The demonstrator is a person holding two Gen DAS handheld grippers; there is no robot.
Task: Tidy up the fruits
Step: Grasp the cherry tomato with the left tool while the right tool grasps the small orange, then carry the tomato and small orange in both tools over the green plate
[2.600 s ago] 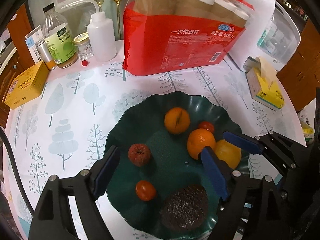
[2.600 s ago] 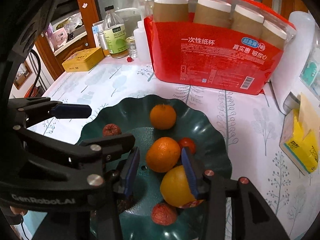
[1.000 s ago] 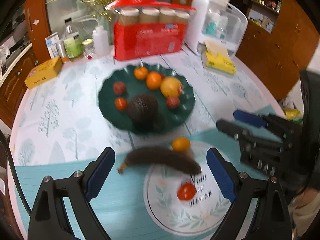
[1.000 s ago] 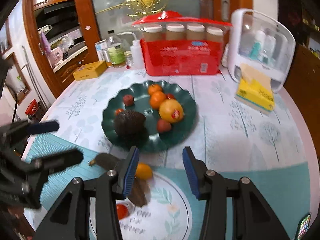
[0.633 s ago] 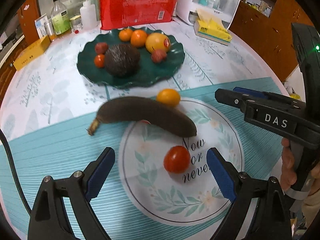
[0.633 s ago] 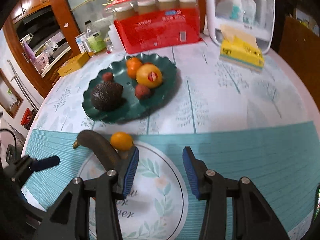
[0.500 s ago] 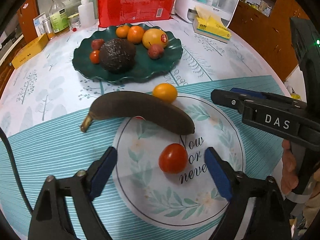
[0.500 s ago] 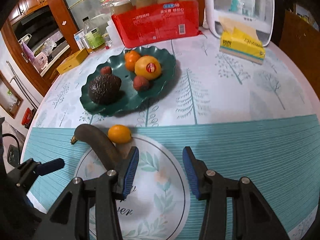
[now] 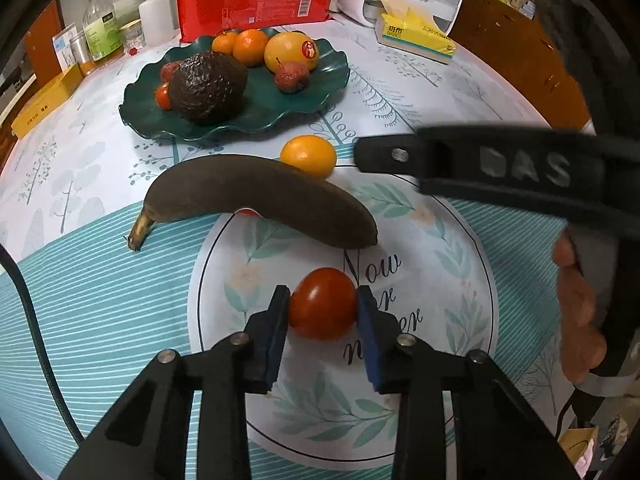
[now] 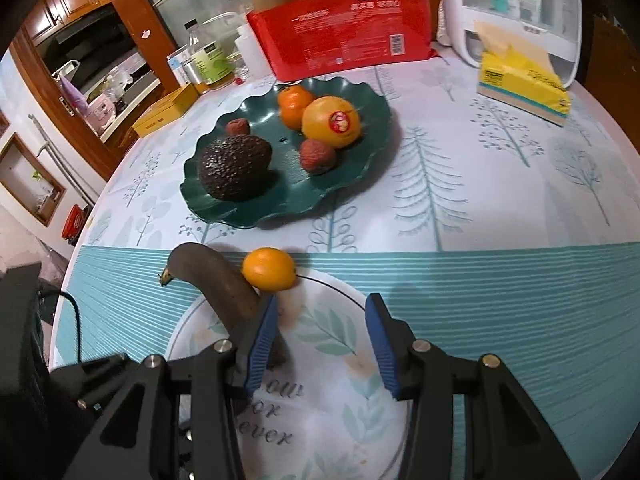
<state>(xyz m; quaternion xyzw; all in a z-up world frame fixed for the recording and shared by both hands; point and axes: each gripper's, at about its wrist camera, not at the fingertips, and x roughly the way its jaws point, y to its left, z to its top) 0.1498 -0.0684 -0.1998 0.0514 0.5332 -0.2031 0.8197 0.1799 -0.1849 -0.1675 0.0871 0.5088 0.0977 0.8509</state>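
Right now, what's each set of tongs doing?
Left tongs: closing on the tomato, pads against its sides.
Right tongs: open, nothing between them, banana beside one pad.

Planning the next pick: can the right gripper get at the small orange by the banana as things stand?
Probably yes. The right gripper has nothing between its jaws, and the small orange lies just ahead on the mat with its near and right sides free. The banana touches its left side, so the left finger could nudge it.

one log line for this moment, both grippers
left gripper: closing on tomato | right gripper: open, empty, over mat | banana: on mat
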